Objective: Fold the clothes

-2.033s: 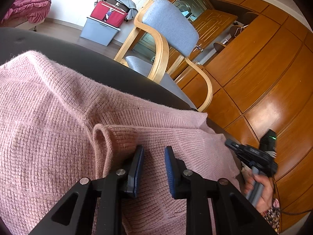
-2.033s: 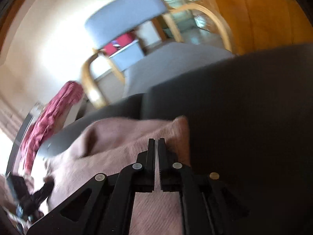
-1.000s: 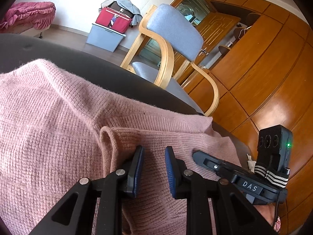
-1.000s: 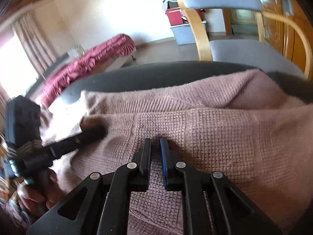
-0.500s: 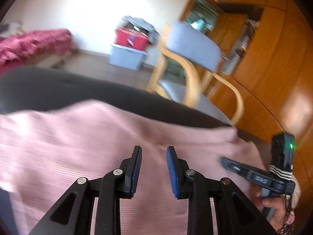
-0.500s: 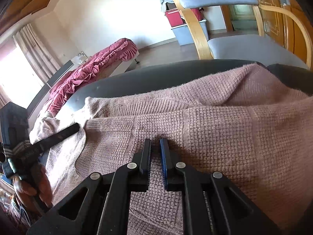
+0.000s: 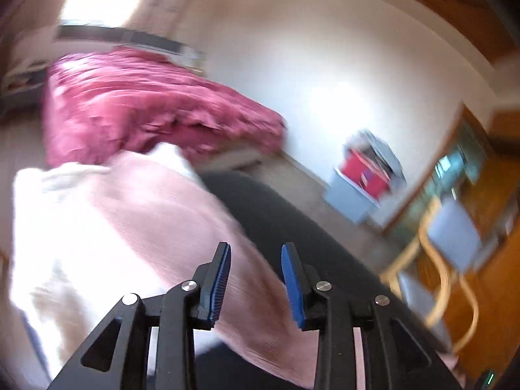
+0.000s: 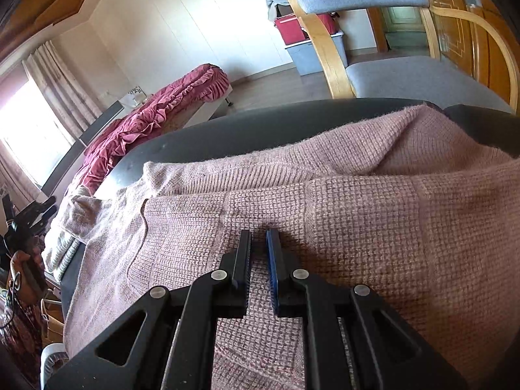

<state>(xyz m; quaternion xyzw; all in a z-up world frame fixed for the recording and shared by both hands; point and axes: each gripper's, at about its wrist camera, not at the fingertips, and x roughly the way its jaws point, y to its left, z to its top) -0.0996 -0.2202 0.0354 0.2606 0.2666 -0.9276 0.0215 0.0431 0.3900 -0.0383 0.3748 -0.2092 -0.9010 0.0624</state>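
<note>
Two grippers mine: right gripper (image 8: 258,253) nearly clenched, pressing pink sweater (image 8: 357,214) flat on dark table (image 8: 260,123); left gripper (image 7: 255,276) released, empty, far left.

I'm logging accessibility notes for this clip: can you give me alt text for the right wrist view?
The right gripper rests on a pink knit sweater spread over a dark table, its jaws nearly closed with a thin gap. Behind are a grey-cushioned wooden chair and a bed with a crimson cover.

left gripper (image 7: 255,276) | jaws apart, empty | above pink sweater (image 7: 130,227) edge (blurred)
</note>
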